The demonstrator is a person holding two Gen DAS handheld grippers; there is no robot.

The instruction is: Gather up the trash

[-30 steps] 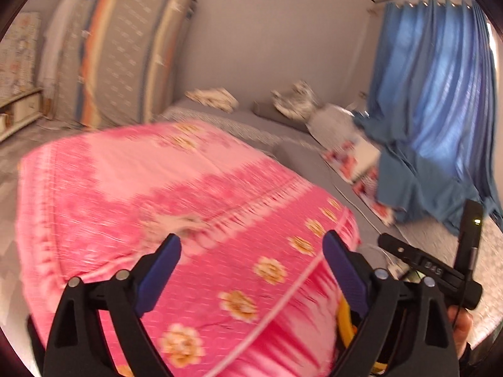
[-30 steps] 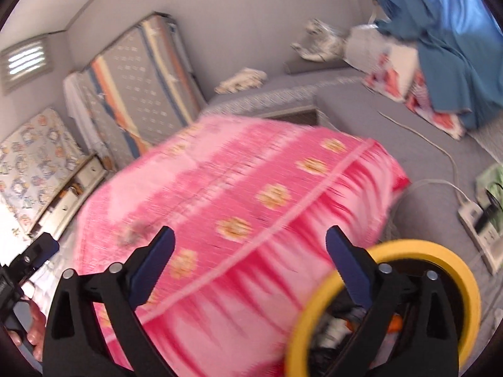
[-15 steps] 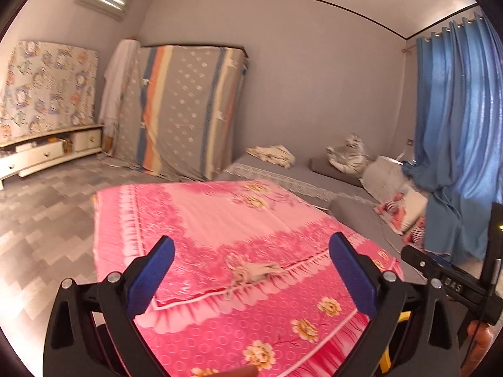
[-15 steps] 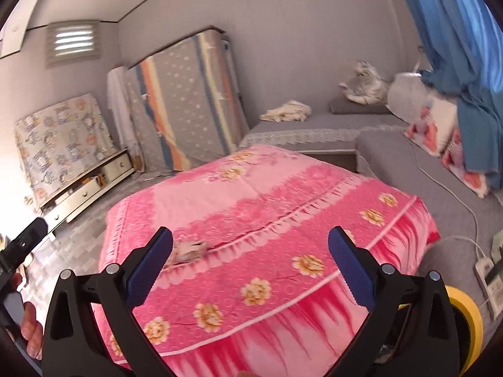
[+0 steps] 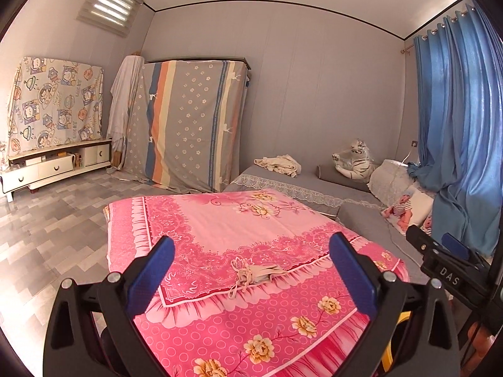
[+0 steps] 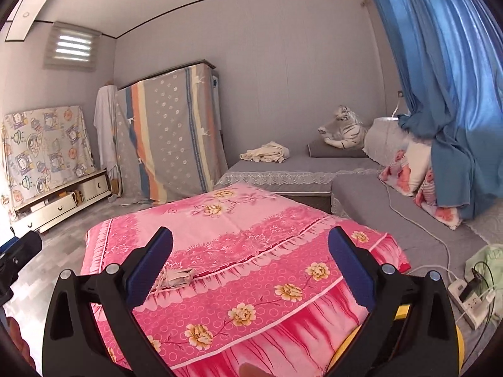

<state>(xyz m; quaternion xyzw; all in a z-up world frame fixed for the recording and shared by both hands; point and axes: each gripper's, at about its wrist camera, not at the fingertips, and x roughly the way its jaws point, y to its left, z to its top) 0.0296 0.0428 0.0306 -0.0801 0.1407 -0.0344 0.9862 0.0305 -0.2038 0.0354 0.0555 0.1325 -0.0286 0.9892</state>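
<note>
Right now both the left gripper (image 5: 251, 264) and right gripper (image 6: 250, 257) are hanging spread wide and empty over the pink bedspread (image 5: 220, 220). Near its front border a crumpled face mask (image 5: 256, 275) is lying, so whichever gripper is going in should be dropping low and pinching the bunched body, not the loose straps.

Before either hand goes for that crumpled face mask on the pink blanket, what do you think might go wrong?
1. The face mask lies flat on the soft pink blanket, so closing tongs may pinch blanket cloth along with it.
2. Its loose strings trail toward the near edge; a grip on a string alone could let the mask dangle or slip.
3. Both tongs, left and right, are open and close together, so they might bump.
</note>
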